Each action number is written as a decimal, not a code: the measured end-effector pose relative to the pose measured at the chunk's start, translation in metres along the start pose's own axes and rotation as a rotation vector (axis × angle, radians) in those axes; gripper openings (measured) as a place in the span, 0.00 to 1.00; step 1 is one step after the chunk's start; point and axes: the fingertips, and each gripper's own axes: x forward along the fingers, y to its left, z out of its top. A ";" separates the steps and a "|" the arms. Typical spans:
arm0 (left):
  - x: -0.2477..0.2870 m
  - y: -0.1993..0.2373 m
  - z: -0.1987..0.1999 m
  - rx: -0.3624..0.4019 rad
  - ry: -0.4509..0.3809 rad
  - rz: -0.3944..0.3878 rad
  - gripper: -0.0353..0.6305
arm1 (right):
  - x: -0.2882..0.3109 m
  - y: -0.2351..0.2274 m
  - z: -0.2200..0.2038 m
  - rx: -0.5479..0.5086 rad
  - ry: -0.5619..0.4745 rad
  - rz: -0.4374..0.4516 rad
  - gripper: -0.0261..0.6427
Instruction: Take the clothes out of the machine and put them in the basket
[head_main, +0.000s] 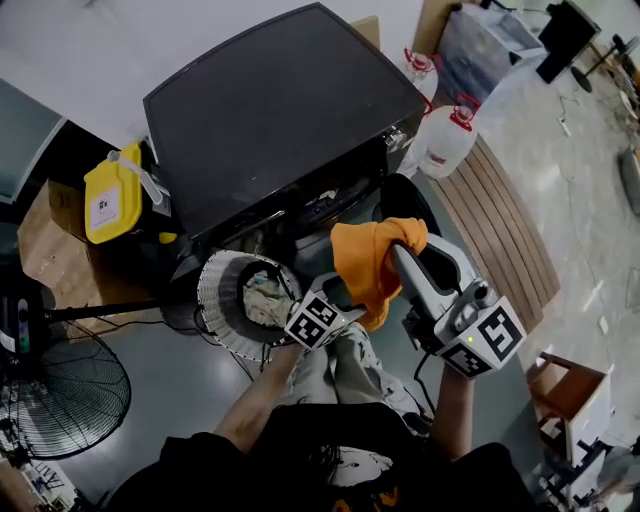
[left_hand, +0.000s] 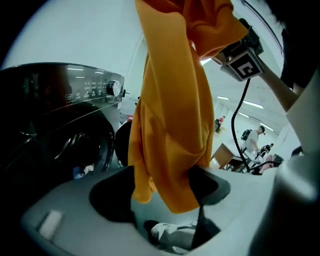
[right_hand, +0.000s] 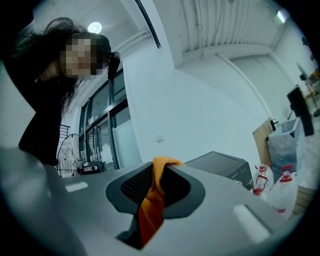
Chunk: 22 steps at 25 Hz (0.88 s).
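Machine fills top-centre of head view, door swung open to its R. Basket sits on the floor just at the machine's front-L corner, w/ clothes in it. Fan crowds lower L. Jug stands beside the machine's L side. Bench and bottles are to the R. Open floor lies btwn door and bench, and below the basket.

Both forearms reach fwd from the bottom edge. L one angles up to the basket's R rim. R one runs straight up, its gripper held higher and tipped toward the machine front.

R tongs are clamped on the cloth, a fold poking out above the pads. In head view the rest drapes over the tips, just R of the basket, in front of the door opening. L tongs are spread wide, gripping nothing. The cloth's lower end hangs btwn the pads, close to the R pad, contact unclear. Thru the gap below shows a pale garment.
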 end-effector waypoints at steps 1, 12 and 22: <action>0.001 -0.004 0.006 -0.001 -0.026 -0.003 0.50 | -0.003 0.002 0.003 -0.004 -0.001 -0.001 0.16; -0.057 0.012 0.063 -0.040 -0.247 0.130 0.07 | -0.012 0.006 0.020 0.007 -0.013 0.045 0.16; -0.186 0.031 0.128 -0.136 -0.629 0.414 0.07 | 0.039 0.068 0.043 0.011 -0.021 0.345 0.16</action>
